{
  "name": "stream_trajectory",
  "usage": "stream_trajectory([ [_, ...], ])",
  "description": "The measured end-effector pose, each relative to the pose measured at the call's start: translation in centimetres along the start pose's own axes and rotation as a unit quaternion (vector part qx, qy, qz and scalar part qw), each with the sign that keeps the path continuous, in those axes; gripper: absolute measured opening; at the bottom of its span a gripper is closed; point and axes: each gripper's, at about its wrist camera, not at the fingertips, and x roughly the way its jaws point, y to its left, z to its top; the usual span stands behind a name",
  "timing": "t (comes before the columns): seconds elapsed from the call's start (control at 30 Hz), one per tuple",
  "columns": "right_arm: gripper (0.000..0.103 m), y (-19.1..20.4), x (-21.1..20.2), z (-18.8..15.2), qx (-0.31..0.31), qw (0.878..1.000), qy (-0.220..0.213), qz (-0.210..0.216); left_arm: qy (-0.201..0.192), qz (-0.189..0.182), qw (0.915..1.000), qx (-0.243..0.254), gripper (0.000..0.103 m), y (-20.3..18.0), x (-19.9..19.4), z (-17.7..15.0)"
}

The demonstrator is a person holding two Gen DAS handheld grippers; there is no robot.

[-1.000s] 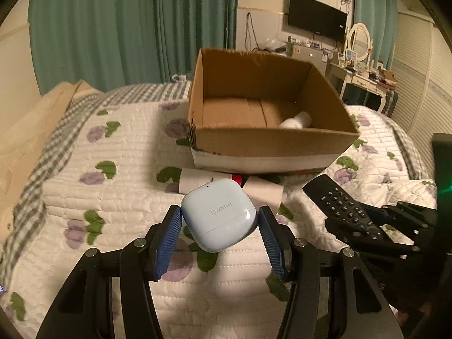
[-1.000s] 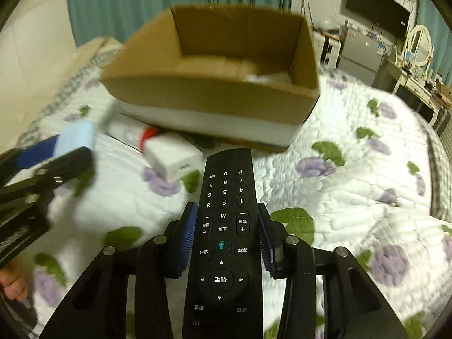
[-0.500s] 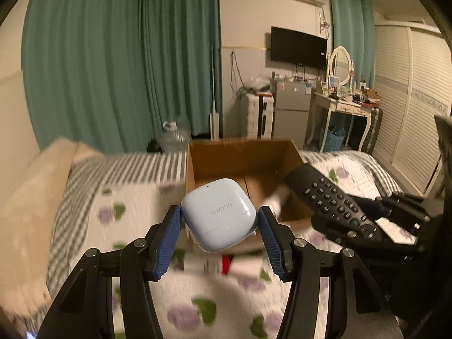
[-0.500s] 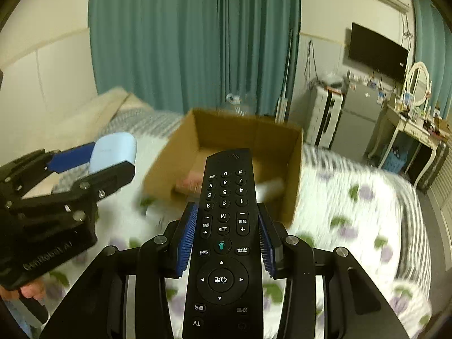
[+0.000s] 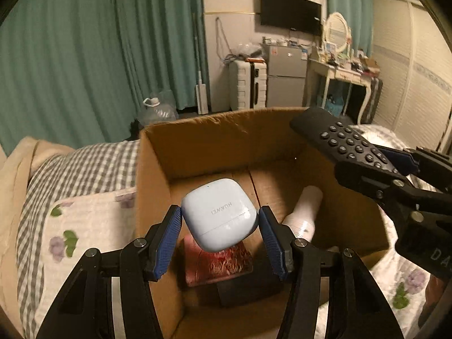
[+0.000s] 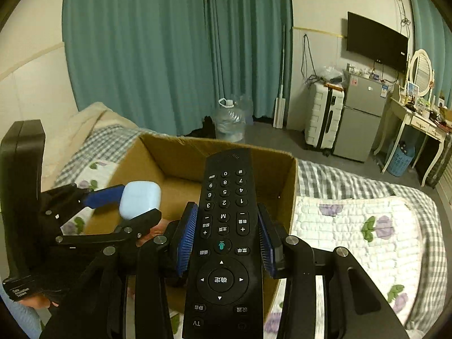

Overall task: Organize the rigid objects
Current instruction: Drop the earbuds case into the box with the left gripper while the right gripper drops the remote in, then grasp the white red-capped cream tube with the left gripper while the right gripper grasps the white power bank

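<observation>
My left gripper is shut on a pale blue earbud case and holds it above the open cardboard box. My right gripper is shut on a black remote control and holds it over the same box. The remote also shows at the right of the left wrist view. The earbud case shows at the left of the right wrist view. Inside the box lie a white bottle, a red packet and a dark flat item.
The box stands on a bed with a floral quilt and a checked blanket. Beyond the bed are teal curtains, a water jug, a small fridge and a dressing table.
Both grippers have risen from low over the quilt and moved forward over the box, each still holding its object. The box interior now lies below them.
</observation>
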Motion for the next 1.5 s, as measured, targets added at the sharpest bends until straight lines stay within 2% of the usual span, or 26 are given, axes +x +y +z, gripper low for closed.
stream_trajectory([
  [0.1,0.04,-0.8,1.5,-0.4,0.012,1.0,0.0,0.011,-0.005,-0.012,0.9999,0.01,0.06,-0.1,0.7,0.1],
  [0.17,0.04,-1.2,1.9,-0.7,0.017,1.0,0.001,0.013,-0.014,-0.006,0.9999,0.005,0.062,0.3,0.6,0.1],
  [0.5,0.042,0.1,3.3,-0.4,0.013,1.0,-0.002,0.002,-0.04,0.003,0.9985,-0.037,0.064,3.6,-3.2,-0.1],
  [0.53,0.05,0.3,3.3,-0.3,0.016,1.0,-0.005,0.004,-0.044,0.0,0.9984,-0.037,0.064,3.7,-3.8,-0.3],
  [0.57,0.069,0.6,3.0,-0.3,0.017,1.0,-0.006,-0.001,-0.047,-0.006,0.9983,-0.035,0.064,3.8,-4.5,-0.4],
  [0.6,0.076,0.8,2.6,-0.4,0.02,1.0,-0.007,-0.01,-0.05,-0.009,0.9982,-0.032,0.065,3.9,-5.6,-0.8],
  [0.77,0.078,2.2,-1.3,-1.3,0.014,1.0,-0.012,-0.023,-0.06,0.01,0.9976,-0.032,0.07,4.4,-9.4,-2.3],
  [0.93,0.085,4.3,-5.6,-4.0,-0.001,1.0,-0.01,-0.022,-0.038,0.022,0.9973,-0.059,0.07,5.8,-10.5,-5.0],
  [1.03,0.088,5.7,-6.2,-6.0,-0.007,1.0,0.0,-0.02,-0.022,0.029,0.9969,-0.071,0.07,6.5,-10.1,-7.0],
  [1.2,0.088,6.9,-3.2,-10.5,0.001,0.999,0.048,-0.001,0.016,0.033,0.9953,-0.089,0.07,7.4,-8.2,-10.0],
  [1.37,0.088,7.7,1.3,-12.6,-0.023,0.996,0.091,-0.002,0.035,0.037,0.9939,-0.098,0.07,7.9,-6.4,-10.9],
  [1.5,0.088,7.0,4.4,-13.6,-0.005,0.992,0.121,0.021,0.053,0.038,0.9927,-0.101,0.07,8.0,-5.0,-11.3],
])
